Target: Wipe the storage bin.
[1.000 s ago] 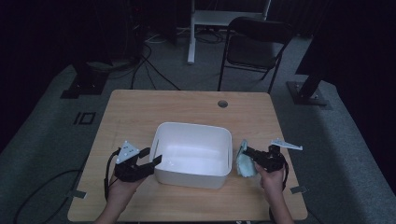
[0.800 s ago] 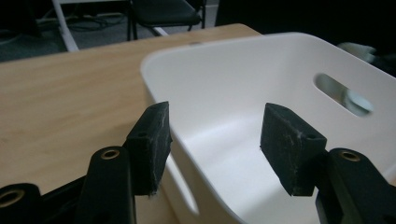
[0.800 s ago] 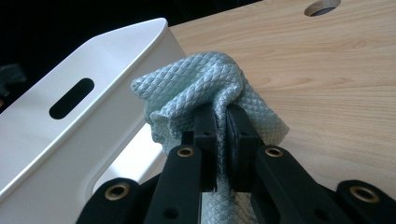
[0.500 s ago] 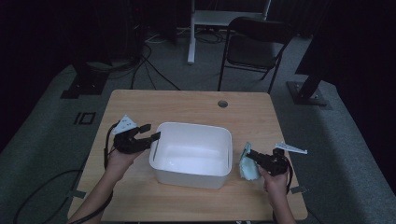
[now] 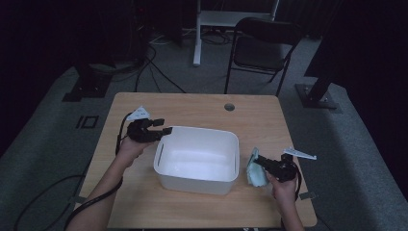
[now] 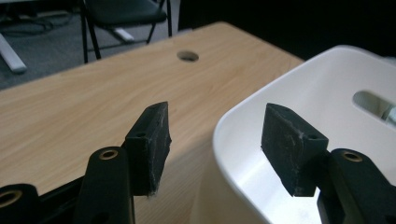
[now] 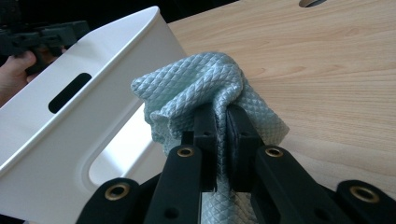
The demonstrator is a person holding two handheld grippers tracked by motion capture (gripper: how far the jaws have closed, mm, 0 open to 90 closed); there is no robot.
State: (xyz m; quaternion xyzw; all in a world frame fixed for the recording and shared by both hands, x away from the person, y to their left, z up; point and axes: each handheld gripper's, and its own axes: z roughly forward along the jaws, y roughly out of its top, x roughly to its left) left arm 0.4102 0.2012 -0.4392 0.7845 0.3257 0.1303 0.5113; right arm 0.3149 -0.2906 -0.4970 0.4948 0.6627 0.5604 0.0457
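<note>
A wooden table (image 5: pixel 269 120) was seen from above, and a white tub (image 5: pixel 197 159) stood near its middle; every other place is given from that tub. Since a second earlier the tub had kept its place, while the left gripper (image 5: pixel 161 130) had been carried from the tub's near left side up to its far left corner. In the left gripper view its jaws stood apart with that corner's rim (image 6: pixel 243 116) between them, one pad (image 6: pixel 152 140) outside the wall and the other over the inside, and no pressing on the plastic could be made out. This was judged to mean that a hold on the tub was being prepared, perhaps to steady or tilt it. Just to the right of the tub, beside its wall, a pale green cloth (image 5: pixel 256 169) was held bunched; it had barely shifted over that second. The right gripper (image 7: pixel 222 123) was clamped tight on a fold of the cloth, with the quilted fabric bulging around both pads. The cloth was therefore judged ready for the tub, but not yet inside it.
</note>
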